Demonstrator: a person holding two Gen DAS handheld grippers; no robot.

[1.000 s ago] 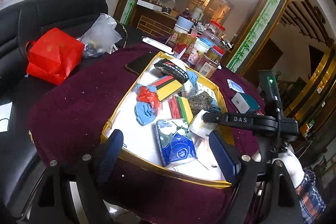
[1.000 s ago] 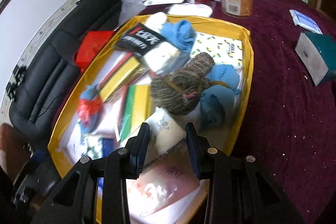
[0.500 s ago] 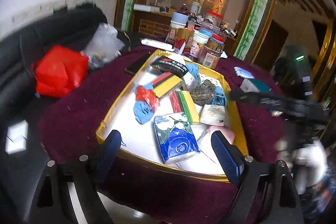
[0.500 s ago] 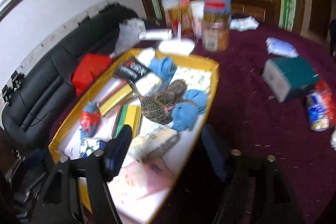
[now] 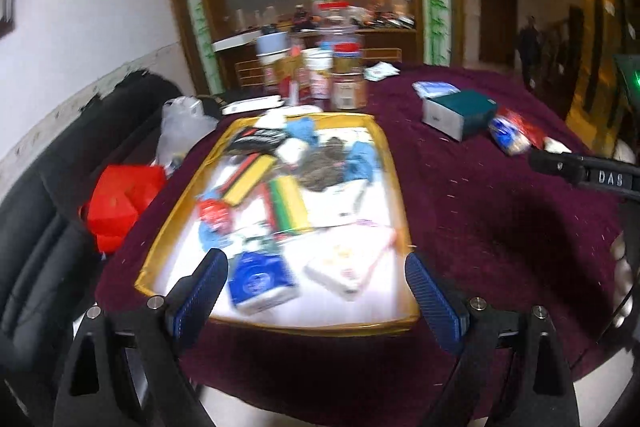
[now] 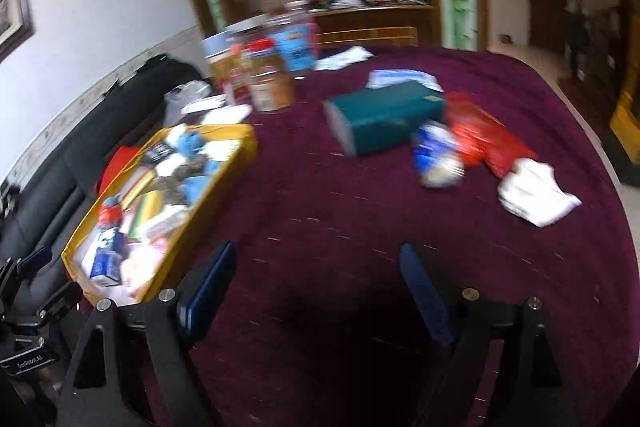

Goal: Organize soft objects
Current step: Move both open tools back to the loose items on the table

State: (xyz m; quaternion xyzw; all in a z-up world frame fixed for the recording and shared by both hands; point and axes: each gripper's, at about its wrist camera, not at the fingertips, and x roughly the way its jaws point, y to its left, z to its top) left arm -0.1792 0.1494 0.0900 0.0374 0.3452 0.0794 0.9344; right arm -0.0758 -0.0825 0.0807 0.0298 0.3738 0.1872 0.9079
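Step in hand, as I judge it: fetching the next soft item for the tray point(image 6: 240, 141). My right gripper point(image 6: 316, 287) is empty over bare cloth, its jaws opening. The white cloth point(image 6: 534, 195) lies well ahead and to the right of its fingers; I'd swing that way next. My left gripper point(image 5: 314, 291) hangs spread and empty over the tray's near end.
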